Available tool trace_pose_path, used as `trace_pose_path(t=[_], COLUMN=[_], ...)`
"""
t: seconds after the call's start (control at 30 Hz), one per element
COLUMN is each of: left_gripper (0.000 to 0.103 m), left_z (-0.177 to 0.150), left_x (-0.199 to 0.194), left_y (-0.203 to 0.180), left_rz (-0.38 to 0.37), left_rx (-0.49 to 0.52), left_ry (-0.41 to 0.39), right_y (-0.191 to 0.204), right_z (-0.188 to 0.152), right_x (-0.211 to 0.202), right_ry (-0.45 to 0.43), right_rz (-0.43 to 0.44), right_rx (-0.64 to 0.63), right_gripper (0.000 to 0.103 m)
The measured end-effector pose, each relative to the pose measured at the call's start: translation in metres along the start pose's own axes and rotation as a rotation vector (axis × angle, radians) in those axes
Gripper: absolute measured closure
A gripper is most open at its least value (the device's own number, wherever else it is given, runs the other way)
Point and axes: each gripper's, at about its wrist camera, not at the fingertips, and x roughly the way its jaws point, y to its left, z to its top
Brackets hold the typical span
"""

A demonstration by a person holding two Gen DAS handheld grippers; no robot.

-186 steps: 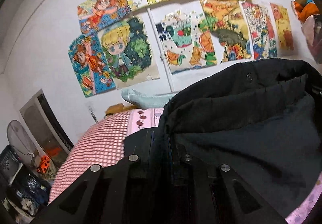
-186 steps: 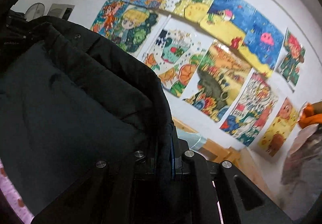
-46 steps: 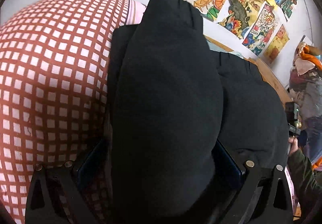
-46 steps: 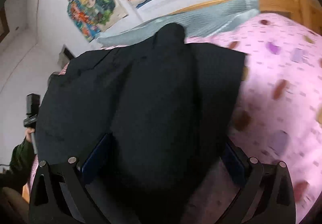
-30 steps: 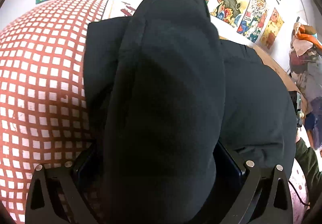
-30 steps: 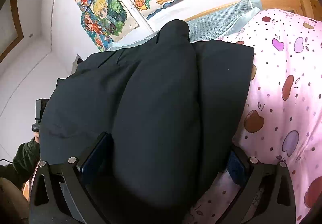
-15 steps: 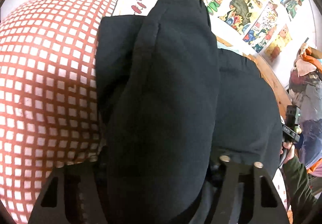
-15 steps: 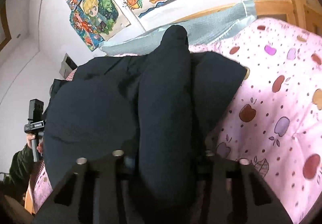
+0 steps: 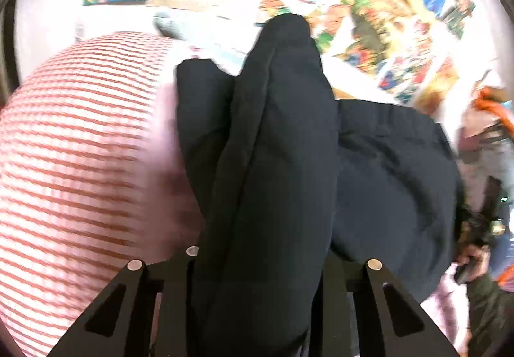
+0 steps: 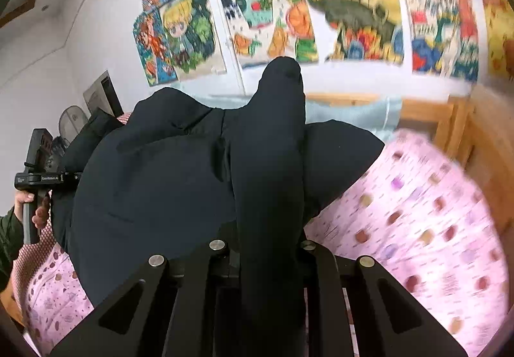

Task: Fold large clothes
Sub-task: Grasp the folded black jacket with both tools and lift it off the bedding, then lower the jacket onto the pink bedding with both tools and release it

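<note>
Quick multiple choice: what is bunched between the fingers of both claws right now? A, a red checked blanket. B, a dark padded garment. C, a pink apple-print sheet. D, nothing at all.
B: a fold of the dark padded garment runs up between the fingers of the right claw, and another fold of it fills the closing left claw.

Black jacket (image 10: 180, 183) (bunched) over bed

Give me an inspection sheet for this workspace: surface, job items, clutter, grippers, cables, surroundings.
Surface: bed with pink fruit-print sheet and red checked cover.
Job's things: black jacket, bunched and raised off the bed.
Clutter: pale blue-grey fabric by the headboard.
Grippers: left gripper and right gripper both closing, each with a fold of the jacket between its jaws.
Cables: nothing seen.
Surroundings: coloured drawings on the white wall; wooden bed frame.
</note>
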Motion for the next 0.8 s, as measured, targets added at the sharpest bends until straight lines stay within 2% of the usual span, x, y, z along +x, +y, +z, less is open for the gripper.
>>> trace_pose_path(t=[0.1,0.23,0.33,0.43,0.5,0.57,0.67,0.73,0.8], left_gripper=[0.077,0.077,0.077,0.077,0.076,0.075,0.071,0.066,0.062], left_z=[-0.003,-0.003,-0.002,-0.006,-0.011,-0.014,-0.014,-0.018,-0.021], left_x=[0.0,0.009,0.018,0.041,0.052,0.054,0.056,0.054,0.055], left_y=[-0.023,-0.053,-0.065,-0.072,-0.069,-0.066,-0.07,-0.07,-0.071], left_rz=[-0.031,-0.076,-0.081,-0.036,0.0,0.009,0.012,0.046,0.088], left_rx=[0.059,0.1,0.12,0.15,0.152,0.136,0.116,0.111,0.107], left_ry=[0.008,0.032,0.055,0.108,0.12,0.109,0.111,0.124,0.129], right_y=[-0.007,-0.023,-0.038,-0.053,-0.057,-0.059,-0.064,-0.065,-0.065], right_z=[0.013,0.019,0.012,-0.01,-0.025,-0.031,-0.026,-0.022,-0.023], right_x=[-0.031,-0.058,-0.06,-0.041,-0.023,-0.013,-0.012,-0.011,-0.011], right_ry=[-0.049,-0.054,-0.019,0.058,0.113,0.116,0.103,0.122,0.145], right_rz=[-0.034,-0.094,-0.134,-0.203,-0.277,-0.326,-0.327,-0.335,-0.355], right_rx=[0.005,0.022,0.051,0.064,0.044,0.034,0.06,0.07,0.08], right_gripper=[0.09,0.09,0.09,0.087,0.081,0.077,0.072,0.065,0.045])
